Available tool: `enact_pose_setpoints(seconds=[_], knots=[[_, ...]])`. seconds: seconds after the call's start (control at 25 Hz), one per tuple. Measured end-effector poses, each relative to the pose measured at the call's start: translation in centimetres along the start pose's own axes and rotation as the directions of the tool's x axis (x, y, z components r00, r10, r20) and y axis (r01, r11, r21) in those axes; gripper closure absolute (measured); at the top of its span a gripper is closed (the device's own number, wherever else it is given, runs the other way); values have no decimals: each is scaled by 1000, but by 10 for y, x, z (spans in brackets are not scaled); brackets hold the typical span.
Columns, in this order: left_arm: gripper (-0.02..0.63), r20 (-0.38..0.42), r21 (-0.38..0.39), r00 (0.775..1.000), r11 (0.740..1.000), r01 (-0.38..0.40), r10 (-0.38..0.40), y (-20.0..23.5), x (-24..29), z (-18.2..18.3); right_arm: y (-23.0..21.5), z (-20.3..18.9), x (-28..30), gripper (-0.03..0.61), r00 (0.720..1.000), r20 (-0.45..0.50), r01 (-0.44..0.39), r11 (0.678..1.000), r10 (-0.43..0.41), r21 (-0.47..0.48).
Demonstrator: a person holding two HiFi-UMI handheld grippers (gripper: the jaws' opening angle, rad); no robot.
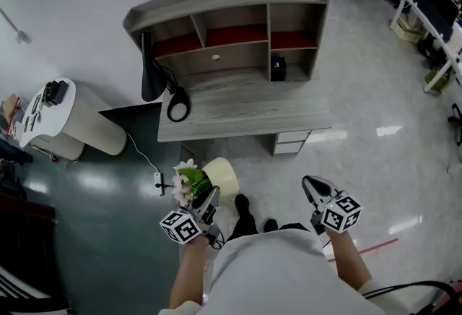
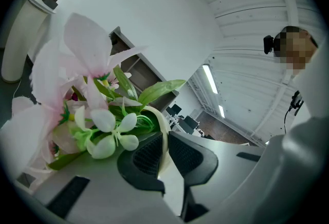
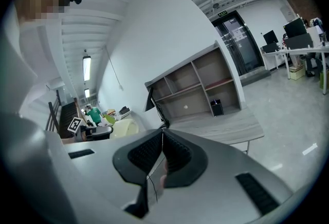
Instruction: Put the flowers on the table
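A pale yellow pot (image 1: 221, 175) of pink and white flowers (image 1: 186, 182) hangs in the air in front of the person, short of the grey desk (image 1: 245, 110). My left gripper (image 1: 210, 199) is shut on the pot's rim. In the left gripper view the cream rim (image 2: 163, 130) is pinched between the dark pads, and the flowers (image 2: 97, 115) fill the left side. My right gripper (image 1: 310, 185) is held to the right at the same height, shut with nothing in it; its pads (image 3: 177, 153) meet. The pot (image 3: 123, 128) also shows at the left of the right gripper view.
The desk carries a hutch with open shelves (image 1: 231, 24), a black lamp (image 1: 153, 68), a black ring (image 1: 177, 105) and a small black box (image 1: 278, 68). A white rounded counter (image 1: 65, 118) stands left. A power strip (image 1: 157, 182) lies on the floor. Office desks (image 1: 426, 10) stand far right.
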State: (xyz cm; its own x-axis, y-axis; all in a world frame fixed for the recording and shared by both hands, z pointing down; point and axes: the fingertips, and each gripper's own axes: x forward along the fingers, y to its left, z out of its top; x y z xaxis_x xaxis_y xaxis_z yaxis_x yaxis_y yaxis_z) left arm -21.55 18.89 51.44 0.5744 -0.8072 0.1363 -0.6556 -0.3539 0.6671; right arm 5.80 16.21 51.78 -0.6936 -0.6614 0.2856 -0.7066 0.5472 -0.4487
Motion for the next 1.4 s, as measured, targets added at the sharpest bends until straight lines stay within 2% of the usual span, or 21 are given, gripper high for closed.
enact_pose_setpoints(seconds=[0.36, 0.76, 1.4], knots=[[565, -45, -1, 999, 1000, 11, -11, 31, 20, 33, -3, 11, 41, 560, 999, -12, 42, 999, -42, 10], [565, -84, 8, 995, 998, 63, -62, 78, 52, 67, -4, 28, 98, 560, 997, -19, 77, 997, -77, 16], [565, -182, 11, 973, 989, 149, -145, 145, 88, 117, 2, 50, 173, 560, 985, -3, 170, 985, -170, 31]])
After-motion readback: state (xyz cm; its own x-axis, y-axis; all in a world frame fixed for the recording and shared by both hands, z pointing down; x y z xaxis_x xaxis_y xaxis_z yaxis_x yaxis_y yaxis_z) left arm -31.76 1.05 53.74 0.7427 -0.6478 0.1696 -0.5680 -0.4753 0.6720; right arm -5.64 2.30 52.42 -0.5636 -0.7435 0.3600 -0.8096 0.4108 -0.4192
